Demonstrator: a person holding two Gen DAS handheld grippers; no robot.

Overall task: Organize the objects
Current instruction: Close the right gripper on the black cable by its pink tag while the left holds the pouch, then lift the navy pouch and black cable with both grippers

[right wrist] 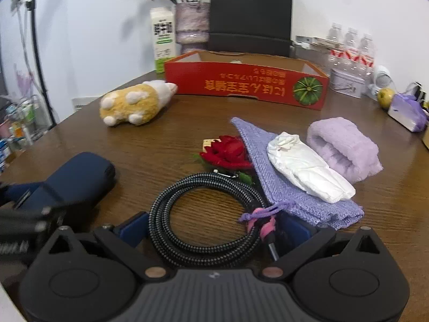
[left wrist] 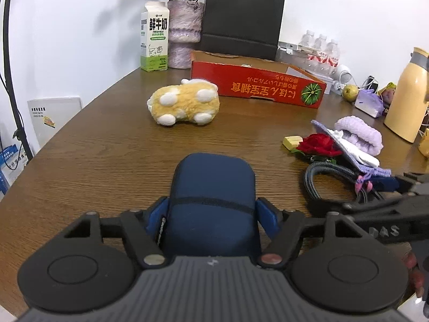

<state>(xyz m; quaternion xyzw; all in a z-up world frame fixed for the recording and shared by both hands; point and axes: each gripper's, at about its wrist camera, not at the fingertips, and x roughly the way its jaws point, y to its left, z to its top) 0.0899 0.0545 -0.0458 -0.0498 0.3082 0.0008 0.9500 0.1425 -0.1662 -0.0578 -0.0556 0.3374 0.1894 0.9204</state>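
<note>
Your left claw (left wrist: 211, 212) grips the navy case (left wrist: 213, 187) lying on the desk (left wrist: 107, 147), your right claw (right wrist: 211, 230) stands open around the coiled cable (right wrist: 203, 214), with the red box (right wrist: 246, 83) far behind.

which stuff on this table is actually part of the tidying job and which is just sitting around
Likely part of the job:
- navy case, between the left gripper fingers
- coiled cable, inside the right gripper
- plush toy, red rose, purple pouch, white bundle, lilac towel
- red box, probably the bin

Just lying about:
- milk carton, vase, black bag, water bottles, thermos
</note>
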